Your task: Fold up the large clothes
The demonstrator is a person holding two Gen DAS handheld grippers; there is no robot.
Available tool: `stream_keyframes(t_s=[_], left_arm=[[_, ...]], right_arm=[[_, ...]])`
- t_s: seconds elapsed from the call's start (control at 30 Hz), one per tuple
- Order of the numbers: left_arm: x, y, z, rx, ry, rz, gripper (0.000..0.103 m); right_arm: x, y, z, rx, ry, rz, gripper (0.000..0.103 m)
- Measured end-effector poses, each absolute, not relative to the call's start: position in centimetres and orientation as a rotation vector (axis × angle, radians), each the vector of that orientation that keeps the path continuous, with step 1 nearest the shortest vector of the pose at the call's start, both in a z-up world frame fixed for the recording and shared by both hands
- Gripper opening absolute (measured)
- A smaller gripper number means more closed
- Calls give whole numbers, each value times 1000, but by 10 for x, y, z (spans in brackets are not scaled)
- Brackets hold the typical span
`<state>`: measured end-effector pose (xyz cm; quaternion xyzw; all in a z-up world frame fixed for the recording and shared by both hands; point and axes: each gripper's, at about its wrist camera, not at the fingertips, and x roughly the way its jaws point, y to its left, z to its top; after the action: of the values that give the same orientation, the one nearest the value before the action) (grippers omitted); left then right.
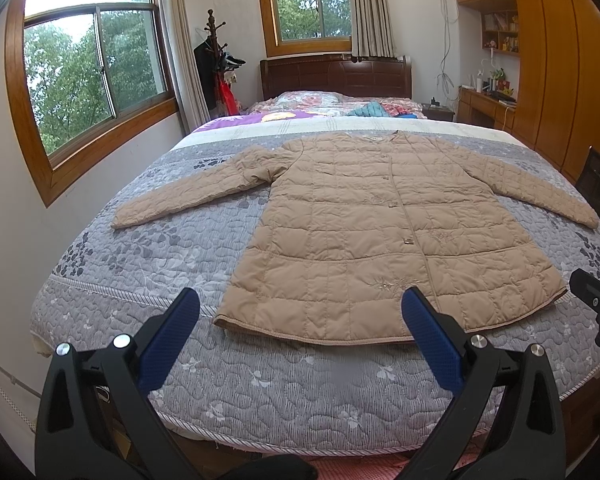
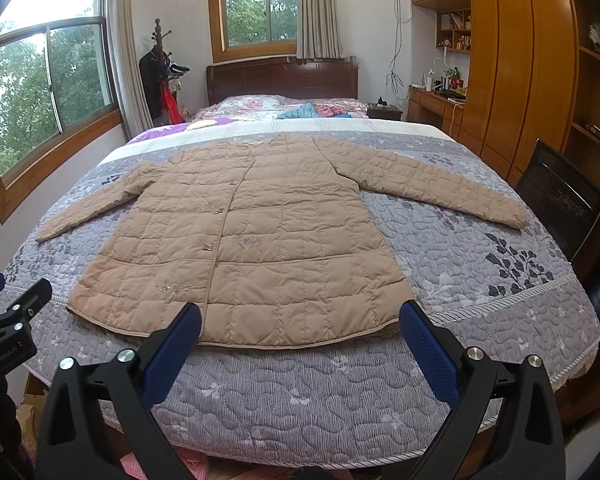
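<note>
A tan quilted coat (image 1: 364, 232) lies flat and buttoned on the grey patterned bedspread (image 1: 148, 248), both sleeves spread outward, hem toward me. It also shows in the right wrist view (image 2: 252, 232). My left gripper (image 1: 300, 300) is open and empty, held above the foot of the bed over the coat's hem. My right gripper (image 2: 300, 312) is open and empty, over the hem's right half. The right gripper's body shows at the right edge of the left wrist view (image 1: 596, 300).
The bed's foot edge (image 1: 284, 444) is close below me. A wooden headboard (image 1: 336, 74) and bedding stand at the far end. A wall with windows (image 1: 88, 80) is left; wooden wardrobes (image 2: 512, 64) and a dark chair (image 2: 560, 196) are right.
</note>
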<state>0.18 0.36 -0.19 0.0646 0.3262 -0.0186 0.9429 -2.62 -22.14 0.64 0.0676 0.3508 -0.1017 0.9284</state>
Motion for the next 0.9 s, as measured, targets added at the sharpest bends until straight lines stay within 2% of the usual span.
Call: stream_keyframes(t_s=[0.6,0.9], left_arm=[[10,2,-5,103,677,-107,100],[74,-9,-34,9,866,-268,100]], right_arm=[[-9,-235,3,148,716,-203,99],[27,-337,0,260,729,-311,99]])
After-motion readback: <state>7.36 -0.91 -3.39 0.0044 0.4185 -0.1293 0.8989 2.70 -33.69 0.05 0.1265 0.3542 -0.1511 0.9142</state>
